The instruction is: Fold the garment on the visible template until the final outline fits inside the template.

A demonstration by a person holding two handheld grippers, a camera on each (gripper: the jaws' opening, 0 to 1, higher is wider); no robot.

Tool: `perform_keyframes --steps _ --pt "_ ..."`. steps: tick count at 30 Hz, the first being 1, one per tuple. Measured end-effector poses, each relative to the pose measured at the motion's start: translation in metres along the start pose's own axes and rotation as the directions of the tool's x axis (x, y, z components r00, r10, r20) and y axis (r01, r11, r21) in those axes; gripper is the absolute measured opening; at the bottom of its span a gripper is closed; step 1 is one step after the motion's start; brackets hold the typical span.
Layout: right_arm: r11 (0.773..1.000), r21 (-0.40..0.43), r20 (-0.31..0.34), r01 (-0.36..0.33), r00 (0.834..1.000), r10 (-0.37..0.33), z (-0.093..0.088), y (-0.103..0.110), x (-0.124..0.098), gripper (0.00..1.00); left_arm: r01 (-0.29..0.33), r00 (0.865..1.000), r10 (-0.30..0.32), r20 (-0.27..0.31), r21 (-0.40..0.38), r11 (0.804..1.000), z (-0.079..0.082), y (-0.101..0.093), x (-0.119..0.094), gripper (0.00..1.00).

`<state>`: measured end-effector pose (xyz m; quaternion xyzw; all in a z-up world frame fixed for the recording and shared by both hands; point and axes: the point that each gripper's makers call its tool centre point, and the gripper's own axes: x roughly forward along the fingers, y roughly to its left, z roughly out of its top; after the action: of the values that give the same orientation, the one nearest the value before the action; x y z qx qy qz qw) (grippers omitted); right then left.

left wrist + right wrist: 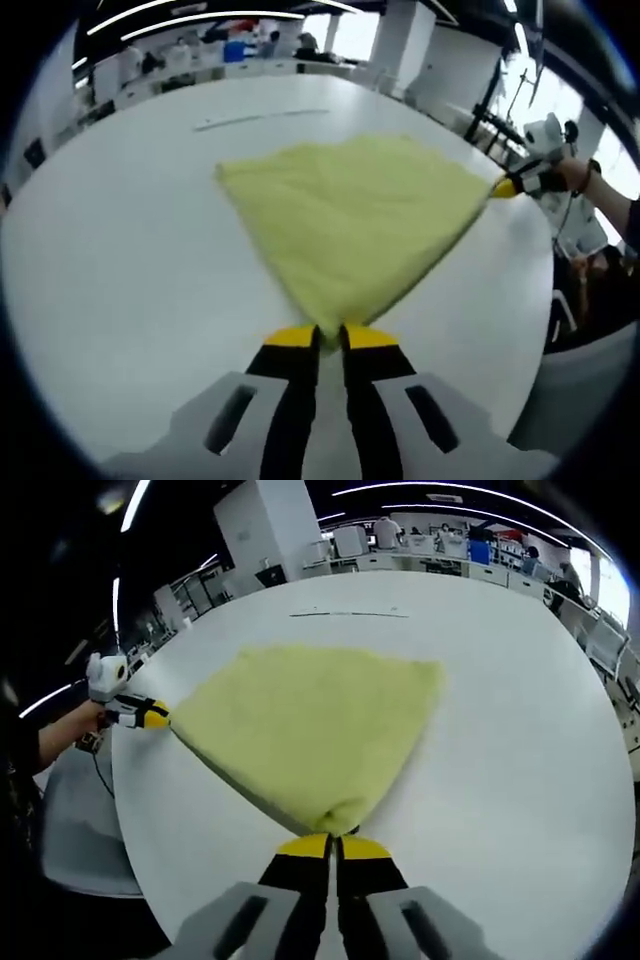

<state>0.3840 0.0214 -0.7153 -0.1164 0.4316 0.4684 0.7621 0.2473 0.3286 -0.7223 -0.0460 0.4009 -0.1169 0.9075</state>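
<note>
Yellow cloth, the garment (352,215), lies spread across the white table (120,270) in the left gripper view, pulled to a point at each near corner. The left gripper (331,338) has its yellow-tipped jaws pinched together on the nearest corner. At the right of this view the right gripper (515,183), held by a hand (578,176), clamps the garment's far corner. A thin dark line (262,118) marks the table beyond the cloth.

In the right gripper view the garment (305,725) spreads over the table (500,740), and the right gripper (334,845) is closed on its near corner. The left gripper (150,717) grips the corner at the left edge.
</note>
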Motion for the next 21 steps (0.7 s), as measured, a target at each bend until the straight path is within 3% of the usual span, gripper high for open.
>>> perform_keyframes --steps 10,21 --pt "0.995 -0.072 -0.007 0.066 0.998 -0.066 -0.002 -0.016 -0.012 0.00 -0.006 1.000 0.007 -0.013 0.102 0.995 0.001 -0.001 0.000 0.00" --pt "0.993 -0.103 -0.042 0.051 0.998 -0.056 -0.010 -0.006 -0.011 0.00 -0.020 1.000 0.023 -0.018 0.129 0.991 -0.002 -0.001 -0.005 0.00"
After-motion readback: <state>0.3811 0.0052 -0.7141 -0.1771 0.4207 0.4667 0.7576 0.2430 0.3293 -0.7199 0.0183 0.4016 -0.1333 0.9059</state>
